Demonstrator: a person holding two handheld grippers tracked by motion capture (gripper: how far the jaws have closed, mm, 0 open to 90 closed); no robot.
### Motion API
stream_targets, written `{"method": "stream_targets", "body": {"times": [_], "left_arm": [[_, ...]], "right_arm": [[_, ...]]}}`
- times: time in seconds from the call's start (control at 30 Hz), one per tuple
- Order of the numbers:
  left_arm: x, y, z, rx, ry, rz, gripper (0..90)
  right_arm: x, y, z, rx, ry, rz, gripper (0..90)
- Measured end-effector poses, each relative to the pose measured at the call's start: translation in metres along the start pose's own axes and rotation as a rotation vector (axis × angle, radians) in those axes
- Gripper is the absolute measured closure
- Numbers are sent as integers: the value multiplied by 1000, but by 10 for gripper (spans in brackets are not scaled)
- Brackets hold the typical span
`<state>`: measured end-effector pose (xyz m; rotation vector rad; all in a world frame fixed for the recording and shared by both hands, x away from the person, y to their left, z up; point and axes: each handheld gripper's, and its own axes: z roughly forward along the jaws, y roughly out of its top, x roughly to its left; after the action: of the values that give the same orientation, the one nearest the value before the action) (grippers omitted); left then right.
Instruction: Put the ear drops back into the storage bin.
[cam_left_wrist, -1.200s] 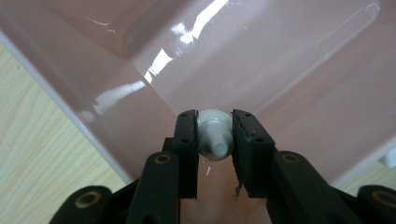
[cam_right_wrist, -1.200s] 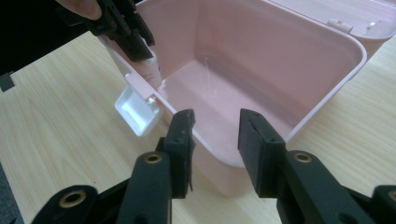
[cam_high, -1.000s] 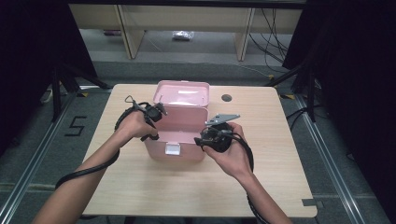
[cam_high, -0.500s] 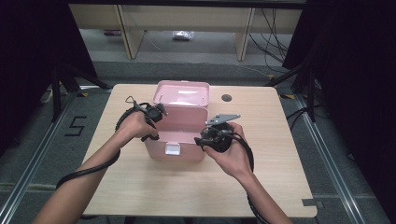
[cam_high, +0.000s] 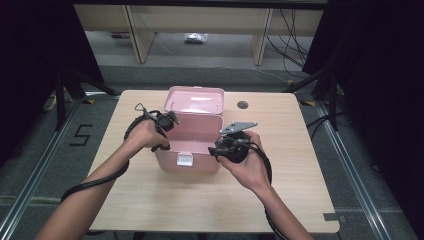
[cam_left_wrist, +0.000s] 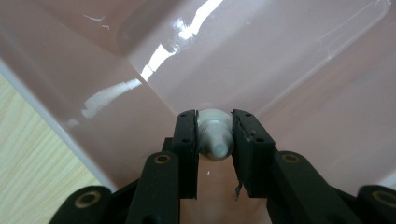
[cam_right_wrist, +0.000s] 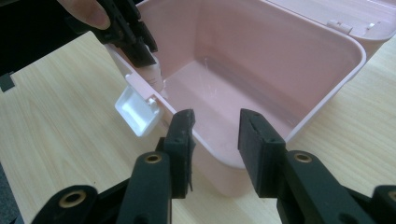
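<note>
Jaws of the left gripper (cam_left_wrist: 214, 140) are clamped on a small white bottle (cam_left_wrist: 215, 135), held inside the pink box (cam_left_wrist: 289, 70), its cap end turned back toward that gripper.

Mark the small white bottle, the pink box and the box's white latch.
small white bottle (cam_left_wrist: 215, 135), left gripper view, its cap end.
pink box (cam_right_wrist: 322, 93), right gripper view, its right wall.
white latch (cam_right_wrist: 137, 112), right gripper view, its flap.

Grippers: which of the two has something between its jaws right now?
The left gripper: its jaws clamp a small white bottle inside the pink box. The right gripper stands open over the box's rim, holding nothing.
</note>
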<state>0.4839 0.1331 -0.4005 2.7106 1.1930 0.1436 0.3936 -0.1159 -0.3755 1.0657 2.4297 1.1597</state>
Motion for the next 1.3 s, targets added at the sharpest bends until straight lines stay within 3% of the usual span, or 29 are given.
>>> {"method": "stream_targets", "body": {"times": [0.1,0.2,0.3,0.43,0.53,0.7,0.77,0.8,1.13,1.17,1.3], "left_arm": [[1,1,1,1,5,23,713],[1,1,0,9,10,29,713],[0,1,1,10,8,6,713],[-1,1,2,12,13,4,712],[0,2,2,23,15,9,712],[1,1,3,17,17,-5,712],[1,1,2,28,17,0,712],[1,1,3,19,18,-4,711],[1,3,3,38,20,-8,710],[1,3,3,38,23,-6,710],[0,3,5,29,25,-8,702]], "right_arm": [[1,0,-1,14,7,23,662],[1,0,-1,4,-1,6,662],[1,0,-1,3,-1,5,662],[0,1,-1,-2,-4,-5,662],[2,0,0,-11,1,21,662],[1,1,-1,-3,-3,2,662],[2,1,-1,3,6,21,662],[1,2,-1,-6,7,1,662],[1,2,-1,-3,0,-2,661],[3,2,-2,-4,1,24,661],[2,1,-1,-5,-1,24,660]]}}
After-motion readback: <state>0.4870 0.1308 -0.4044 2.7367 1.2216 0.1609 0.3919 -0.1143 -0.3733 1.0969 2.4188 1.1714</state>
